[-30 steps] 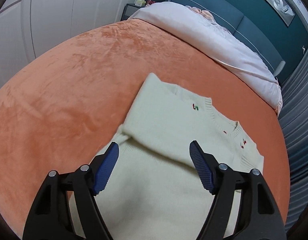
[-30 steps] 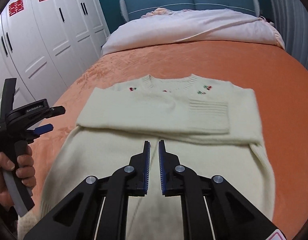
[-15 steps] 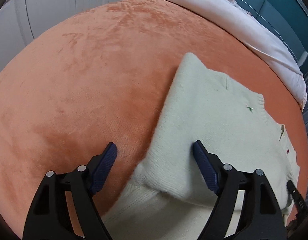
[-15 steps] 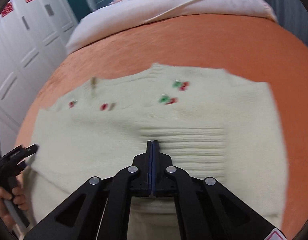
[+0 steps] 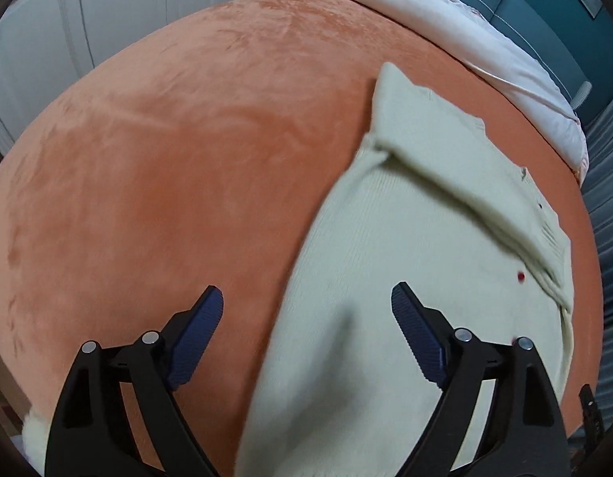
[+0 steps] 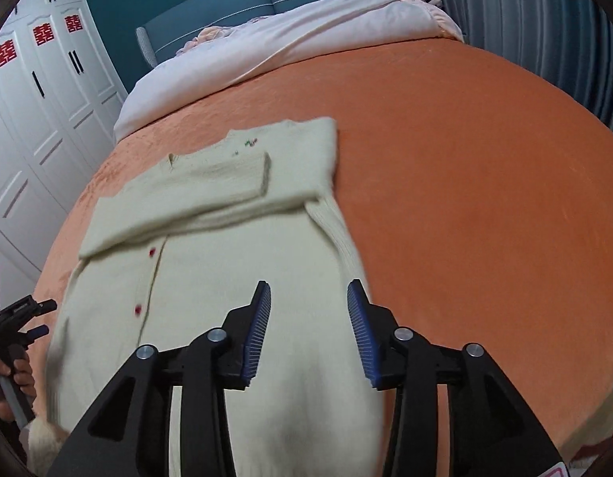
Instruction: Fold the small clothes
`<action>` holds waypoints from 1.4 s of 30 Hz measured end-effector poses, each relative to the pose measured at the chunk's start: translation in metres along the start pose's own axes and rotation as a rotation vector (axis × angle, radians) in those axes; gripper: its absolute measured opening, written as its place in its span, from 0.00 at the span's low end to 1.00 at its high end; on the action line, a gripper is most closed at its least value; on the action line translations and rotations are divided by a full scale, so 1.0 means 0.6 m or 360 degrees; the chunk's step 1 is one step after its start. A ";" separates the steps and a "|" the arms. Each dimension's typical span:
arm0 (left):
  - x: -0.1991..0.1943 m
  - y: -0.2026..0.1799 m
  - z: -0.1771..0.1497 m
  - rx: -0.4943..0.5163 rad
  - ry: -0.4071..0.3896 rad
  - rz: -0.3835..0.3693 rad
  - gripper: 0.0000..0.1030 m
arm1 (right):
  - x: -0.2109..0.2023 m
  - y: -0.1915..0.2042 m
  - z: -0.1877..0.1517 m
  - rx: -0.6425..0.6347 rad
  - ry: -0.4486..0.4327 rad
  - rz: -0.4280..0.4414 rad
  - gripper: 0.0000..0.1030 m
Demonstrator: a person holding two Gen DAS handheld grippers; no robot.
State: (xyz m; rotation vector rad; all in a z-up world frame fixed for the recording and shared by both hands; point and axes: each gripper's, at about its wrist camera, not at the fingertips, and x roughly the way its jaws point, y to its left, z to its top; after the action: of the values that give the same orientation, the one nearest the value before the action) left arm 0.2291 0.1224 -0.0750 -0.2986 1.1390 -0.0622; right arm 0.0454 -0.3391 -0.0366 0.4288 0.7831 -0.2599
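A small cream knit cardigan (image 6: 234,262) with red buttons lies flat on the orange bedspread (image 6: 465,183), both sleeves folded across its chest. It also shows in the left wrist view (image 5: 405,262). My right gripper (image 6: 308,330) is open and empty, hovering over the cardigan's lower right part near its side edge. My left gripper (image 5: 306,338) is open and empty above the cardigan's lower left edge, one finger over the bedspread (image 5: 167,159), the other over the knit. The left gripper also shows at the far left of the right wrist view (image 6: 24,318).
A pale quilt (image 6: 290,51) is bunched at the head of the bed by the blue headboard (image 6: 234,4). White wardrobe doors (image 6: 39,119) stand along the left side. Grey curtains (image 6: 545,20) hang at the right.
My right gripper has opened and drawn back from the folded sleeves toward the hem. My left gripper has pulled back from the shoulder to the lower left edge, still open.
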 end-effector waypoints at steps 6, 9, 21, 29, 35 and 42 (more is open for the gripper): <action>-0.050 0.075 -0.134 -0.0219 0.0088 -0.0148 0.87 | -0.080 -0.051 -0.160 0.0116 0.0195 0.0006 0.51; -0.056 0.064 -0.163 -0.0225 0.0095 -0.0196 0.91 | -0.073 -0.049 -0.186 0.0208 0.0264 0.0071 0.52; -0.049 0.037 -0.166 -0.0172 0.0097 -0.0175 0.76 | -0.009 -0.018 -0.185 0.0266 0.0384 0.0233 0.46; -0.067 0.039 -0.153 -0.0205 0.0120 -0.0350 0.12 | -0.024 -0.007 -0.171 0.0259 0.0310 0.0285 0.09; -0.059 0.058 -0.165 -0.0319 0.0181 -0.0277 0.44 | -0.021 -0.020 -0.178 0.0321 0.0349 0.0296 0.16; -0.049 0.053 -0.163 -0.0316 0.0134 -0.0336 0.49 | -0.002 -0.025 -0.186 0.0424 0.0382 0.0337 0.35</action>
State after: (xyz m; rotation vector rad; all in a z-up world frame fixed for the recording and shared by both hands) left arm 0.1252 0.1386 -0.0952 -0.5973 1.1959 -0.1493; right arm -0.0305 -0.3007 -0.1101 0.8000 0.9336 -0.1149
